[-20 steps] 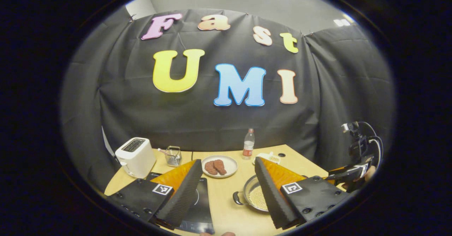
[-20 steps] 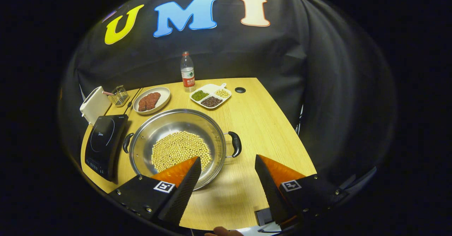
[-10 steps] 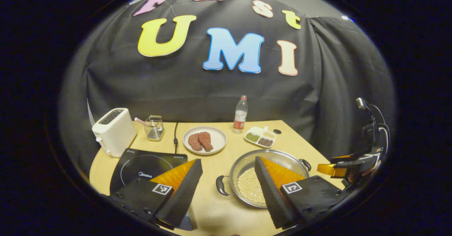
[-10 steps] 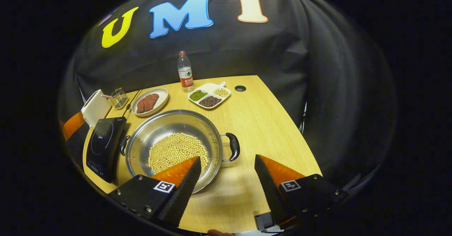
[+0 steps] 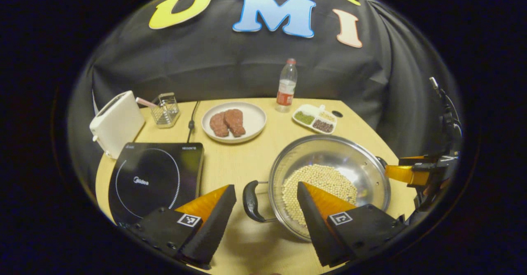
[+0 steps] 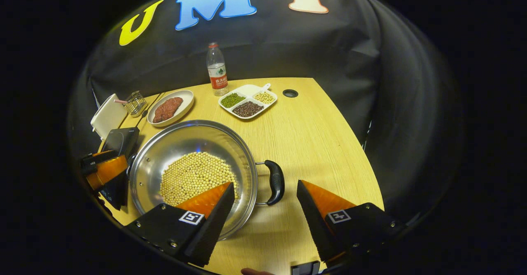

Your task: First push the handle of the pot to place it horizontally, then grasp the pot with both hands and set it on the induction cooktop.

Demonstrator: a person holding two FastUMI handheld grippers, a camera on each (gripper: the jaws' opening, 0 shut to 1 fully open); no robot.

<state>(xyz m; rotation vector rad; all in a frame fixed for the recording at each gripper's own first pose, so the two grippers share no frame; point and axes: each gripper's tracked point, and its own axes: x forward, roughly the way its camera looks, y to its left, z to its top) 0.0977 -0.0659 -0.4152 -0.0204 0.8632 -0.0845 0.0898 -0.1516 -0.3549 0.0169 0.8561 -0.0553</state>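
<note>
A wide steel pot (image 5: pixel 329 155) holding soybeans (image 5: pixel 319 184) stands on the wooden table, right of the black induction cooktop (image 5: pixel 154 176). In the left gripper view my left gripper (image 5: pixel 264 185) is open, and the pot's near black handle (image 5: pixel 249 194) lies between its fingers without touching them. The right gripper (image 5: pixel 405 173) shows at the pot's far side. In the right gripper view my right gripper (image 6: pixel 265 183) is open just short of the pot's (image 6: pixel 185 143) other handle (image 6: pixel 276 182), which points sideways. The left gripper (image 6: pixel 103 168) sits at the pot's left rim, partly covering the cooktop (image 6: pixel 119 141).
A white toaster (image 5: pixel 115 122) and a wire basket (image 5: pixel 164 109) stand at the back left. Behind the pot are a plate of meat (image 5: pixel 232 120), a water bottle (image 5: pixel 286 85) and a divided dish of beans (image 5: pixel 315 118). A cable hole (image 6: pixel 290 93) is near the far edge.
Both grippers have come down and closer to the pot, one to each handle. The left gripper's view has tipped from the wall down to the table. The pot has not moved.
</note>
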